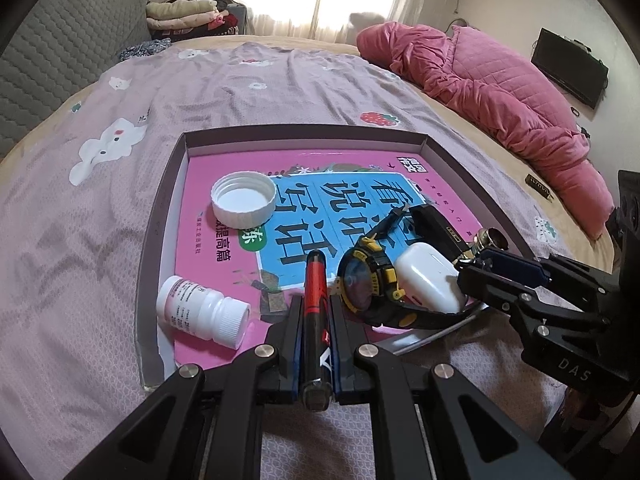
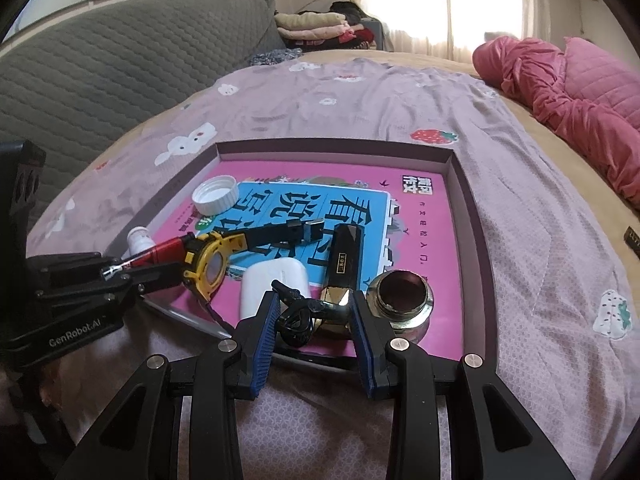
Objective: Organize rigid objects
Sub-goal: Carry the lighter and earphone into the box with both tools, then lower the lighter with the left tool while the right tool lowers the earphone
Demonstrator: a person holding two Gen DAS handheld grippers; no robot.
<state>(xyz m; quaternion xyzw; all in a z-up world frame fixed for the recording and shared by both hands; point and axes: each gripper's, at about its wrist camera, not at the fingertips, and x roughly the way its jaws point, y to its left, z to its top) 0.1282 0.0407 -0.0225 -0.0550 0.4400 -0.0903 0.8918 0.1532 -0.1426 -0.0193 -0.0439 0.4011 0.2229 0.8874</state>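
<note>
Left gripper (image 1: 316, 312) clamped on red-and-black marker pen (image 1: 315, 280), tip aimed over pink book w/ blue panel (image 1: 224, 264) inside shallow purple cardboard box lid (image 1: 160, 216) on bed. Right gripper (image 2: 314, 312) jaws apart, straddling gold-and-black faceted lighter (image 2: 340, 268) and small black cable clip (image 2: 294, 320); contact w/ pads unclear. Also on book: yellow-black wristwatch (image 1: 370, 276), white earbud case (image 1: 428, 276), white screw cap (image 1: 244, 200), white pill bottle (image 1: 200, 306), brass ring fitting (image 2: 402, 298).
</note>
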